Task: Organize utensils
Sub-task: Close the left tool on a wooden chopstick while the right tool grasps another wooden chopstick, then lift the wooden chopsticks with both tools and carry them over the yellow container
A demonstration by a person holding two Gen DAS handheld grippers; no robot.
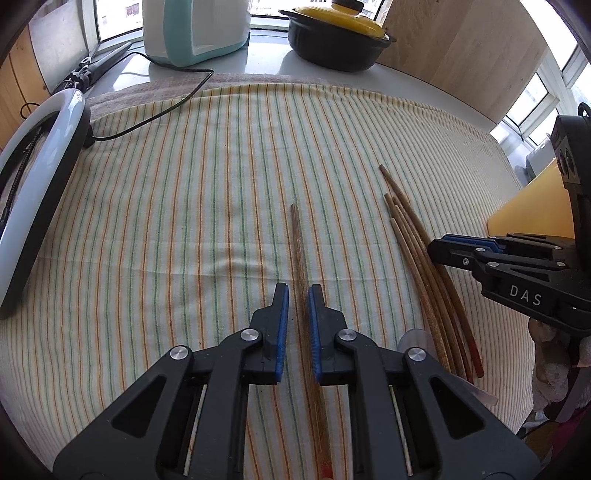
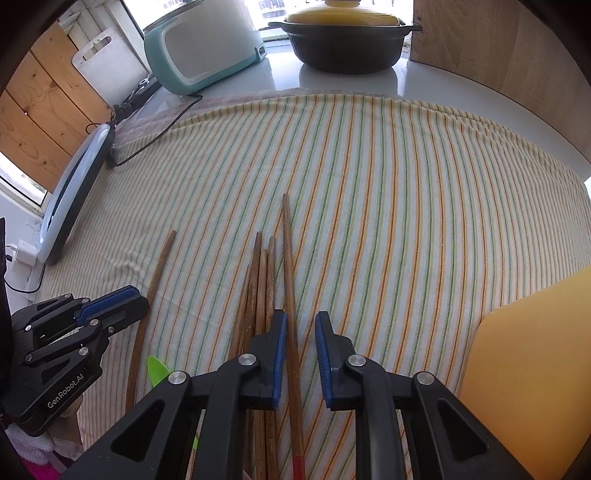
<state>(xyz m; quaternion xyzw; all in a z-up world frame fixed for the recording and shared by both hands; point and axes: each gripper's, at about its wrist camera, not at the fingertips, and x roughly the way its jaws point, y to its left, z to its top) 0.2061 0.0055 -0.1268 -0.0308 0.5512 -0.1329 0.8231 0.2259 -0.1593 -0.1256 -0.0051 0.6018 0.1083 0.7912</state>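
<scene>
Nearest, left gripper point(image 1: 298, 291): black hard-plastic arms, two ribbed blue pads, jaws narrow around a single chopstick point(image 1: 300, 251), thin, round, brown wood with a red butt; sliver of cloth showing at one pad, so no sure pinch. Right gripper point(image 2: 300, 317) of the same build, jaws narrow too, astride the longest chopstick point(image 2: 289, 258), which lies against one pad and clear of the other. Just beside it, a bundle of chopsticks point(image 2: 263, 280), four tapered tips fanned close together: five sticks there counting the long one, six on the table in all, the single one set apart to the left. One green plastic sliver point(image 2: 157, 369) near the bundle's butts. One yellow board point(image 2: 535, 369), smooth, round-cornered, at the right edge. Beneath everything, a striped cloth point(image 2: 406, 184), soft weave in thin orange and green lines, lightly creased. Left, one white ring lamp point(image 1: 44, 177) with a black cable point(image 1: 166, 103). Farthest, on the glossy counter, one teal-and-white appliance point(image 2: 207, 48) and one black pot point(image 2: 347, 48) under a domed yellow lid point(image 2: 343, 14).
</scene>
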